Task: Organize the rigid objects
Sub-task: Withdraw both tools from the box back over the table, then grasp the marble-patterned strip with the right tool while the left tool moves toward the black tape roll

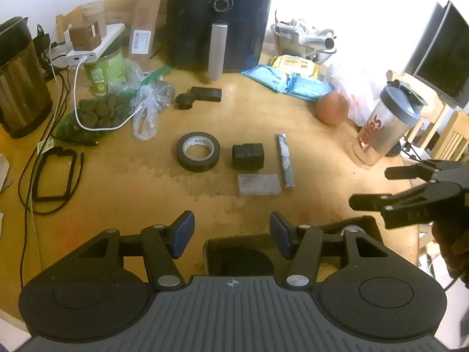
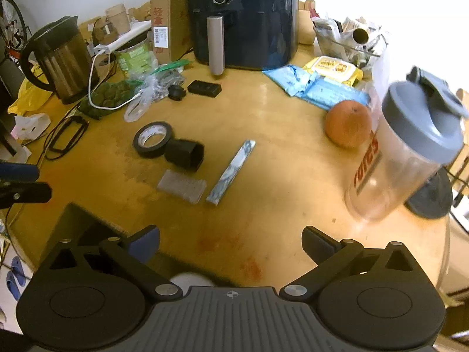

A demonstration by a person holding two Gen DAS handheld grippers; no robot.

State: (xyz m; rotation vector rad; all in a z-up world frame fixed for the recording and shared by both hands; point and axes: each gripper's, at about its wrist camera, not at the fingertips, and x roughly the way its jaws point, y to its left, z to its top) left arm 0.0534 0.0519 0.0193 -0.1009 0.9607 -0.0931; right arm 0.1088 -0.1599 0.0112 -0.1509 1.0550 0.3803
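On the wooden table lie a black tape roll (image 1: 198, 151) (image 2: 152, 139), a black cylindrical part (image 1: 248, 156) (image 2: 184, 155), a grey flat block (image 1: 258, 184) (image 2: 181, 186) and a thin silver-blue strip (image 1: 285, 160) (image 2: 232, 172). A black box (image 1: 238, 257) (image 2: 85, 226) sits at the near table edge, with a white object (image 2: 189, 282) in it. My left gripper (image 1: 231, 234) is open and empty above the box. My right gripper (image 2: 231, 245) is open and empty, to the right of the box; it shows in the left wrist view (image 1: 378, 186).
A black air fryer (image 1: 219, 17) stands at the back, a kettle (image 1: 20, 79) at left with cables and a bag of dark discs (image 1: 99, 111). An orange (image 2: 348, 127), a shaker bottle (image 2: 404, 152) and blue packets (image 2: 316, 86) sit at right. A small black part (image 1: 199, 96) lies mid-back.
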